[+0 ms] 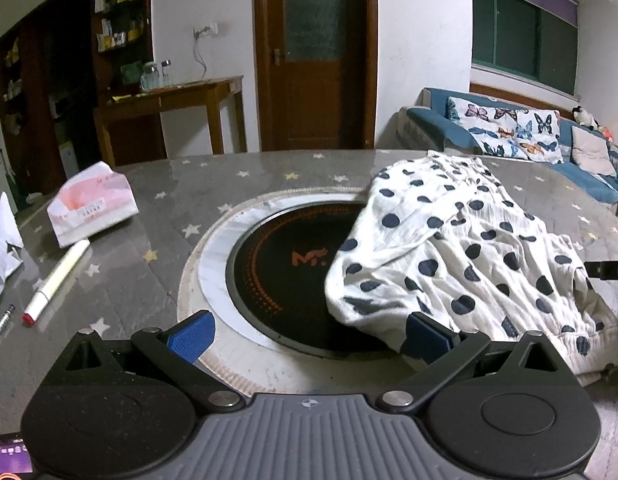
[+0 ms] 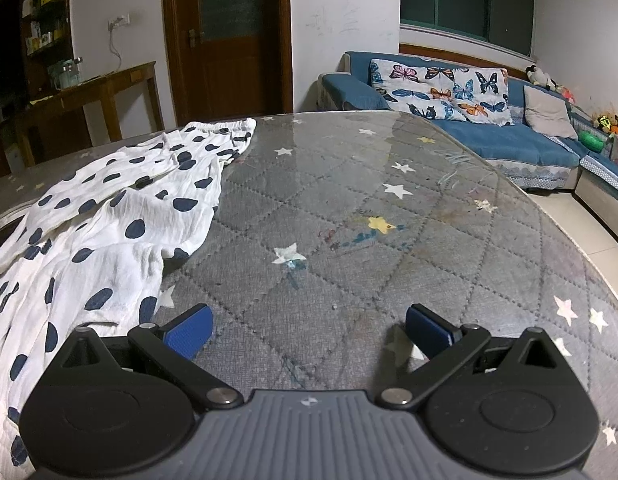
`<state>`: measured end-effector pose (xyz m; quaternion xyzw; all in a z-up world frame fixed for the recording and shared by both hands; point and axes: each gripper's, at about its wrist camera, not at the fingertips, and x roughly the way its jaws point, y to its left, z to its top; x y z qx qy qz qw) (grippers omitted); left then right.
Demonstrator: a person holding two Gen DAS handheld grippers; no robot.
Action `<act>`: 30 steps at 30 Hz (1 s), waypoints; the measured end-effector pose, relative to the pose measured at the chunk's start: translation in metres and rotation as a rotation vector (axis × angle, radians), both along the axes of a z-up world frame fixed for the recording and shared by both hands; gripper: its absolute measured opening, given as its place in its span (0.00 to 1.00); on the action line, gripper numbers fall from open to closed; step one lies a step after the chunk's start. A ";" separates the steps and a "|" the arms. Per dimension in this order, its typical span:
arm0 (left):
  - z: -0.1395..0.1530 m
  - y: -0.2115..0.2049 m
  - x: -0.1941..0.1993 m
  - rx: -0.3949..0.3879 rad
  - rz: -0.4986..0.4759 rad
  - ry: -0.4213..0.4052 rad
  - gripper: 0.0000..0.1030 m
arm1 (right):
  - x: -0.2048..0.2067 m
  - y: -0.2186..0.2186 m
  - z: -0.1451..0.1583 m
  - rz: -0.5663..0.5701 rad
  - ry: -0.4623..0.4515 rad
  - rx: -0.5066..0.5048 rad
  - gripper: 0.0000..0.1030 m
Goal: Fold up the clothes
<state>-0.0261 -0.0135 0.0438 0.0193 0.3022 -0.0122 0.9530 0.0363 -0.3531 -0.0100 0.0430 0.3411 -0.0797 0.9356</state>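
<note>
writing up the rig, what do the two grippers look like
Both match. The left gripper and right gripper each have textured blue pads on black linkage arms with silver pivot pins, round black discs, and a ribbed grey body bearing a small crosshair mark. No cables show.

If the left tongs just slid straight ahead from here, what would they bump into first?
Probably the dotted cloth: its near edge lies by the right pad of the open left tongs. Between the pads lies only the flat black disc in the table. Depth is hard to judge.
</note>
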 end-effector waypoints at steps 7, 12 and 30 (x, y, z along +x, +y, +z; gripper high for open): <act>0.008 -0.004 -0.006 0.000 -0.012 0.005 1.00 | -0.006 -0.002 0.003 0.009 -0.010 0.030 0.99; 0.008 -0.010 -0.011 0.007 -0.035 0.018 1.00 | -0.020 0.004 0.008 0.028 -0.006 0.035 0.96; -0.001 -0.026 -0.027 0.040 -0.079 0.061 1.00 | -0.091 0.061 0.032 0.103 -0.046 0.024 0.95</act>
